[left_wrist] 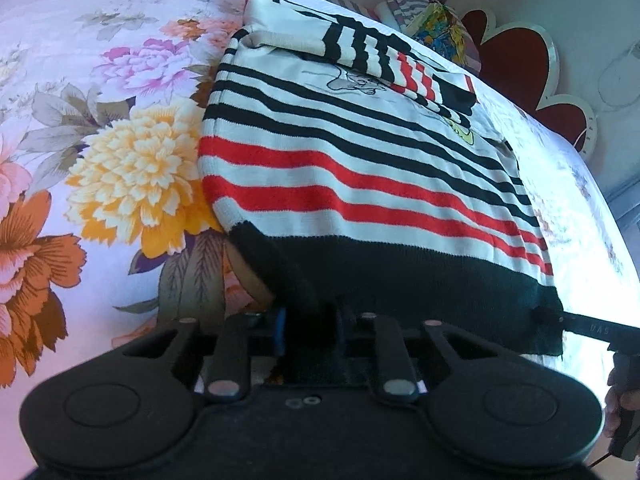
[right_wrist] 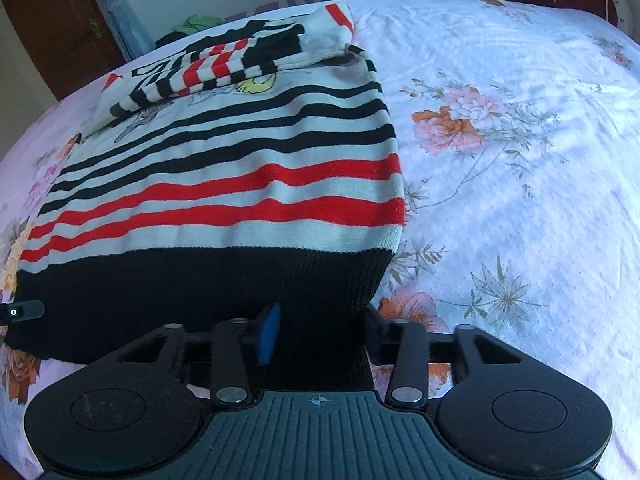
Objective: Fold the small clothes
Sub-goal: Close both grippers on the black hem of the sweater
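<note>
Sweater [left_wrist: 360, 184] lies flat on the floral bedsheet [left_wrist: 100, 120], striped body spread toward the far side, black hem band [right_wrist: 192, 300] nearest me. Both sleeves already folded across the chest at the far end.

Left gripper [left_wrist: 310, 320]: my jaws are nearly together, pinching the hem band near its left corner. Cloth bunches up between the fingers, so I read this as a real clamp.

Right gripper [right_wrist: 320, 332]: jaws part-closed around the hem band at its right corner. Black knit fills the gap from blue pad [right_wrist: 269, 334] to the opposite finger. Looks gripped, though I cannot see how firm.

Step in hand, as I judge it: take both hem corners and carry the bottom edge up over the sleeves to halve the sweater.

Notes for doing it well:
- Check both layers of knit are in each pinch; a single layer will peel away on the lift.
- Raise both hands together and level, so the hem stays straight and the stripes stay square.
- Keep the hem lightly taut between the hands; slack will sag in the middle.
- Lift only enough to clear the body, then travel forward; thick knit drags and may shift the folded sleeves.
- Lay hem down even with the shoulder line before letting go.
</note>
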The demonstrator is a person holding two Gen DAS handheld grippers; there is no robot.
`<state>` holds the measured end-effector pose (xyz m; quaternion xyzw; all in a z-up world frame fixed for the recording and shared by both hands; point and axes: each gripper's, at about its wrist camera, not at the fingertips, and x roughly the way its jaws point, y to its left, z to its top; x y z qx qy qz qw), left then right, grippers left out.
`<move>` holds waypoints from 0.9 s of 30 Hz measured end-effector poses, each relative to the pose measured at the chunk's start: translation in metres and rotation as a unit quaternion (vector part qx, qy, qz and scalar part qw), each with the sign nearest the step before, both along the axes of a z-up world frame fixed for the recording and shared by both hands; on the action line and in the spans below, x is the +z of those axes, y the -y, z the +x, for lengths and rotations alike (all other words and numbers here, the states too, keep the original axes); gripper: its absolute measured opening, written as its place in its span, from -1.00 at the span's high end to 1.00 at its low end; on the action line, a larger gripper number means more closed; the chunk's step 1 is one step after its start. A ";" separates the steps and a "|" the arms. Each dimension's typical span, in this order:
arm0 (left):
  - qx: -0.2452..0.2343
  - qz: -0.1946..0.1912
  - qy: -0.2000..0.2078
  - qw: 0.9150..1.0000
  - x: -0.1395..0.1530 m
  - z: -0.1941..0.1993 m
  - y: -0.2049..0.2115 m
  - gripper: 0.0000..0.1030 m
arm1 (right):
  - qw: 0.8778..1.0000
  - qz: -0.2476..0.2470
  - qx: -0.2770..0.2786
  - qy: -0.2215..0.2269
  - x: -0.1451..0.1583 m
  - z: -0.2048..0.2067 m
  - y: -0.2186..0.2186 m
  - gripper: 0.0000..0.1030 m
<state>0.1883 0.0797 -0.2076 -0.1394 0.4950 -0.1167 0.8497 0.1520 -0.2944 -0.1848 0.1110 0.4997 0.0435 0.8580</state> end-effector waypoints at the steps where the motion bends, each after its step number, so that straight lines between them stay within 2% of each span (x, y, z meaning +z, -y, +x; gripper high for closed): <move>1: 0.000 0.000 0.000 1.000 0.000 0.000 0.000 0.67 | 1.000 0.004 -0.001 -0.002 0.000 0.000 0.001 0.43; 3: 0.000 -0.005 -0.004 1.000 0.000 0.001 -0.002 0.75 | 1.000 0.012 -0.003 -0.005 0.002 0.001 0.004 0.65; 6: -0.002 -0.011 -0.009 1.000 0.002 0.004 -0.004 0.79 | 1.000 0.024 -0.004 -0.010 0.004 0.003 0.008 0.74; 11: -0.016 0.012 0.003 1.000 0.005 0.003 0.004 0.79 | 1.000 0.008 0.011 -0.011 0.002 0.003 0.003 0.75; 16: -0.018 0.011 0.027 0.999 0.014 0.001 0.008 0.81 | 0.999 0.045 0.001 -0.009 0.009 0.007 0.006 0.79; 22: -0.021 0.002 0.081 0.996 0.042 0.014 0.012 0.82 | 0.997 0.078 0.007 0.026 0.034 0.023 0.006 0.79; 27: -0.013 -0.016 0.121 0.992 0.063 0.039 0.014 0.82 | 0.993 0.100 0.004 0.068 0.060 0.051 0.007 0.79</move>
